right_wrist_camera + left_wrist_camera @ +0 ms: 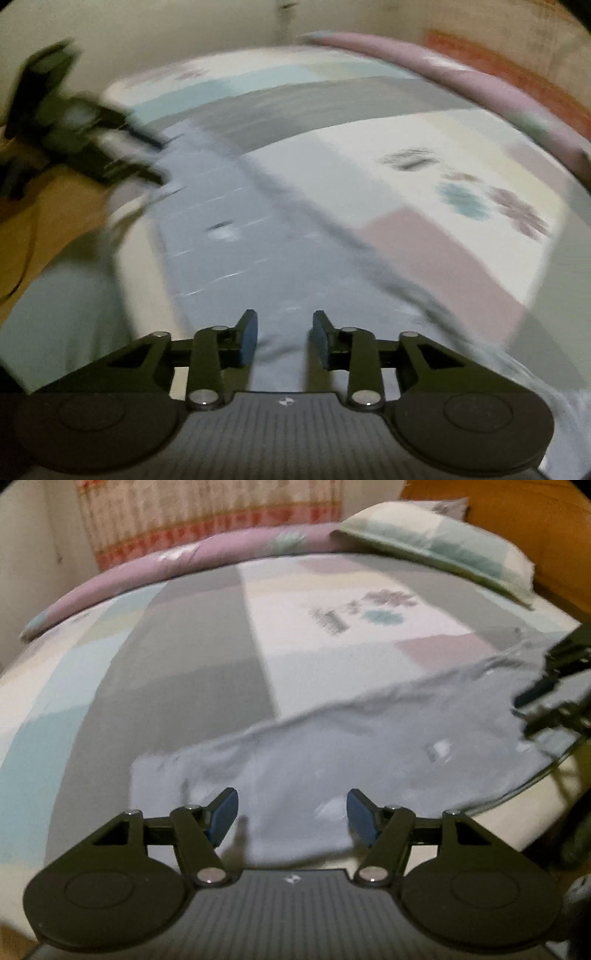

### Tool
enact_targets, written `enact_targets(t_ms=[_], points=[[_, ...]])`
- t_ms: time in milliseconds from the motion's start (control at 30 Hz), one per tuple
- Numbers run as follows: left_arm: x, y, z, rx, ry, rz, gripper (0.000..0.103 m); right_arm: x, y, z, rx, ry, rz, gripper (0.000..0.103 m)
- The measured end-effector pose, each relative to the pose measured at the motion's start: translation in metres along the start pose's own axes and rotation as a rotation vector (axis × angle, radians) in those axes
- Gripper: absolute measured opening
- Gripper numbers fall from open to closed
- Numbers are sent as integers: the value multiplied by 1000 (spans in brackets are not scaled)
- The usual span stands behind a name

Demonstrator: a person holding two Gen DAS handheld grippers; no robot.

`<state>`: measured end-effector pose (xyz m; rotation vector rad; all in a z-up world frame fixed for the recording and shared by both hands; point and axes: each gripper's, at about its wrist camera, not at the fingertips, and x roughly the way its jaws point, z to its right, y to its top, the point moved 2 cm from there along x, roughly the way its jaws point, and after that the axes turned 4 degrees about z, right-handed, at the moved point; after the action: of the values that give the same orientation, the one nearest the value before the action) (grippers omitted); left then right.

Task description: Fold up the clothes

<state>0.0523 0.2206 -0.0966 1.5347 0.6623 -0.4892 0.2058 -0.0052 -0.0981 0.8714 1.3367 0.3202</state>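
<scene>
A thin, soft pale grey cotton garment [332,746] was laid flat along the patchwork bedsheet's [184,672] near edge (limp, light, likely best pinched at corners); both left gripper [291,818] and right gripper [283,339] were parted, nothing clasped

Grey garment [332,738] is soft matt cloth, lightly creased, lying on a matt woven patchwork bedsheet [177,646]; pillow [443,546] and rolled pink blanket [177,565] are cloth too. Left gripper [291,816] has matt black plastic arms, shiny metal pivot pins and blue, probably rubbery pads [223,814]. Headboard [517,524] looks like smooth wood, blurred.
</scene>
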Motion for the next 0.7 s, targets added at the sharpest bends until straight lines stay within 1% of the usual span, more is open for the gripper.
enact_targets(t_ms=[67, 100, 133, 167, 200, 267, 300, 333, 433, 500, 567, 633, 667, 700], points=[[4, 8, 10, 24, -21, 12, 67, -1, 0, 17, 82, -50, 40, 45], [10, 9, 15, 36, -36, 6, 67, 3, -1, 23, 105, -66, 45, 52], [16, 10, 18, 40, -48, -5, 67, 7, -2, 28, 122, -76, 38, 54], [24, 8, 19, 36, -49, -34, 67, 13, -7, 32, 125, -88, 13, 54], [32, 6, 19, 32, -49, -65, 70, 13, -13, 34, 117, -100, -1, 54], [29, -1, 12, -8, -57, -61, 73, 3, -27, 38, 98, -116, 4, 57], [26, -4, 8, -26, -58, -67, 74, -3, -34, 40, 88, -123, 7, 62], [23, -6, 7, -18, -52, -73, 74, -9, -42, 42, 85, -134, 4, 65], [19, -2, 11, 28, -29, -93, 73, -32, -60, 48, 123, -147, -2, 65], [21, 8, 19, 58, -31, -74, 73, -45, -65, 49, 147, -144, 18, 65], [26, 15, 24, 49, -46, -64, 73, -51, -70, 44, 145, -145, 30, 68], [35, 15, 30, 52, -47, -88, 73, -54, -84, 40, 143, -158, 9, 69], [38, 12, 32, 63, -29, -109, 75, -56, -91, 38, 142, -164, -1, 71], [36, 9, 31, 52, -24, -109, 75, -57, -98, 36, 141, -170, -12, 77]])
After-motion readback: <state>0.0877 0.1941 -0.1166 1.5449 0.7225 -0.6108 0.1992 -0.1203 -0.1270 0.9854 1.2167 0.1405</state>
